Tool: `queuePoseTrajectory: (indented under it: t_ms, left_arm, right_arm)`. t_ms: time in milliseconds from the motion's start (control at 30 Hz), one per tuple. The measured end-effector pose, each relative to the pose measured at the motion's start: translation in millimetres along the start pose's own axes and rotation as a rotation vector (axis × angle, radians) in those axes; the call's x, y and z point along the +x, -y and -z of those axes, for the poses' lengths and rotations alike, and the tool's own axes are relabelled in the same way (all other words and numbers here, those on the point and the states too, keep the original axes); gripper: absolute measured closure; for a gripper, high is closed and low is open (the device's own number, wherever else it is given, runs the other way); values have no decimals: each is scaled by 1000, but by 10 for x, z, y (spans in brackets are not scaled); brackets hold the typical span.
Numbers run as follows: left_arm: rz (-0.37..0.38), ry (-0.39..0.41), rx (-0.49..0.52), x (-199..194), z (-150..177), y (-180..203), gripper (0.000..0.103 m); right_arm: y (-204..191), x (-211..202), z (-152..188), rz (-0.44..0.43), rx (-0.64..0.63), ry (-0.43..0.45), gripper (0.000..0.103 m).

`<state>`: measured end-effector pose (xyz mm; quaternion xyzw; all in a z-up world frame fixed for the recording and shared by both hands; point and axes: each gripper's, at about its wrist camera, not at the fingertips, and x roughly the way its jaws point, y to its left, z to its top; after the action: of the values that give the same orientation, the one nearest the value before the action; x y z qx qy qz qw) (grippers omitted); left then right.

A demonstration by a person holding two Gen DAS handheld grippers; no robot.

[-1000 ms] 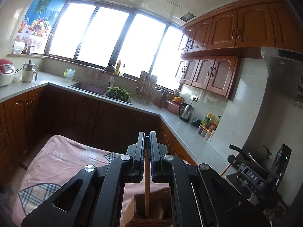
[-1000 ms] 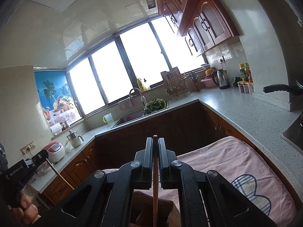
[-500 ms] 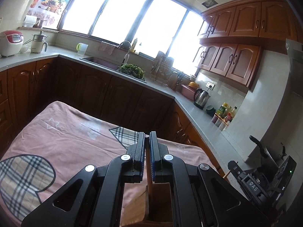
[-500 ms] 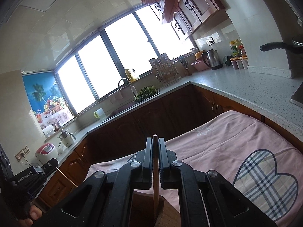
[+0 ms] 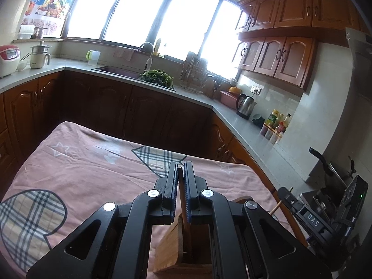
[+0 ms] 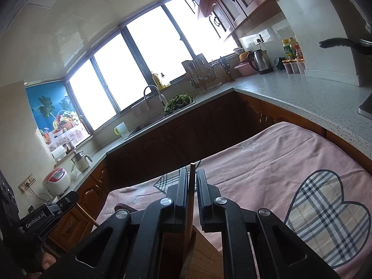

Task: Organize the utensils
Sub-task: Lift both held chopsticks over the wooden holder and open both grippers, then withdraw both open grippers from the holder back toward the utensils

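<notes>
My left gripper (image 5: 181, 165) is shut on a wooden chopstick (image 5: 181, 193) that stands upright, its lower end inside a wooden utensil holder (image 5: 169, 251) just below the jaws. My right gripper (image 6: 191, 171) has a second chopstick (image 6: 190, 193) between its jaws, which are opening. A narrow gap shows between that stick and the right-hand pad. Its lower end reaches into the same holder (image 6: 204, 255). The holder stands on a table under a pink cloth (image 5: 88, 169). Each wrist view shows the other gripper at its edge: the right one (image 5: 290, 200) and the left one (image 6: 67, 200).
Dark wooden cabinets and a grey counter (image 6: 302, 97) wrap around the table. A sink with greens (image 5: 158, 76), a kettle (image 5: 246, 104), spice bottles (image 5: 276, 123) and a pan handle (image 6: 339, 44) stand on it. Part of a hand (image 6: 47, 264) shows at the lower left.
Both grippers sank toward the table and tipped downward, bringing the chopsticks deeper into the wooden holder. The right gripper's jaws have parted slightly around its chopstick.
</notes>
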<state>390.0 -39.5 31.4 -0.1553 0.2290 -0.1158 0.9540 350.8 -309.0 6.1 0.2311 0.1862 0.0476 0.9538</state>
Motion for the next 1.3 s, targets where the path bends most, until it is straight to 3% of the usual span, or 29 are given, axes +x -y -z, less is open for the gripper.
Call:
queuePoseTrajectory:
  t_ms: [100, 200, 233, 267, 367, 567, 733, 867, 1300]
  left_arm:
    - [0, -21, -6, 16, -1, -20, 94]
    - [-5, -23, -14, -19, -4, -35, 68]
    - [-8, -17, -18, -49, -6, -38, 51]
    - [-8, -9, -23, -84, -5, -47, 44]
    - [-9, -8, -37, -182, -8, -70, 30]
    - [-26, -9, -31, -402, 43, -114, 23]
    - [-52, -36, -23, -565, 129, -173, 19]
    - [-72, -63, -27, -727, 233, -247, 14]
    - [-88, -155, -29, -1184, 675, -381, 14]
  right_arm:
    - [5, 2, 12, 3, 1, -4, 93]
    - [29, -4, 2, -2, 14, -15, 88]
    - [38, -15, -3, -1, 17, -16, 77]
    - [53, -30, -6, -3, 23, -16, 62]
    - [78, -123, -32, -13, 36, 0, 40]
    - [109, -374, -88, -31, 58, 27, 19]
    - [93, -564, -67, -44, 59, 17, 8]
    - [87, -722, 4, -56, 58, -8, 7]
    - [91, -1310, 319, -31, 8, -69, 7]
